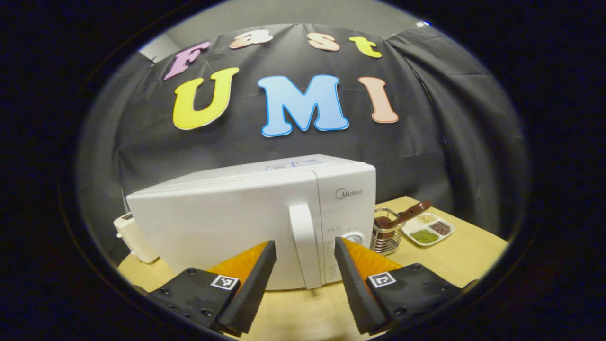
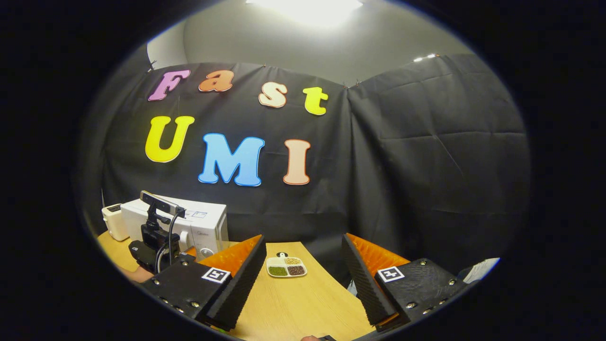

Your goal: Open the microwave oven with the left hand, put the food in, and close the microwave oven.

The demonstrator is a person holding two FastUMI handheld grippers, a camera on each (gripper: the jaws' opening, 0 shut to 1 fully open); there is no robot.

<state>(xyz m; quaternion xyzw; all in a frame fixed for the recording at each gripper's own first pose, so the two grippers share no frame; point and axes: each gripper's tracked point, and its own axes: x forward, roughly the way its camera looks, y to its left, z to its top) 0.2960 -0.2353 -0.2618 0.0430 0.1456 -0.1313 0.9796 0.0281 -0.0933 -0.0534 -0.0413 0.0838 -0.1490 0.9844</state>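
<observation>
Your wooden worktop (image 1: 464, 255) carries the shut microwave (image 1: 255, 218), a toaster (image 1: 135, 237) at its far side, a wire basket (image 1: 386, 234) and sectioned food plate (image 1: 428, 229) beside it.

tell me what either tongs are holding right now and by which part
Nothing is held. The left tongs stand open around the microwave handle, not gripping it; the right tongs are open.

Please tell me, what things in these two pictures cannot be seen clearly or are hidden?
- Microwave inside: left gripper view, hidden by its shut door.
- Microwave panel markings: left gripper view, too small to read.
- Toaster: left gripper view, partly behind the microwave.
- Holder contents: left gripper view, too small to identify beyond a brown spoon.
- Dish fillings: right gripper view, too small to name.
- Left tool: right gripper view, its tip is behind the right tool's finger.
</observation>
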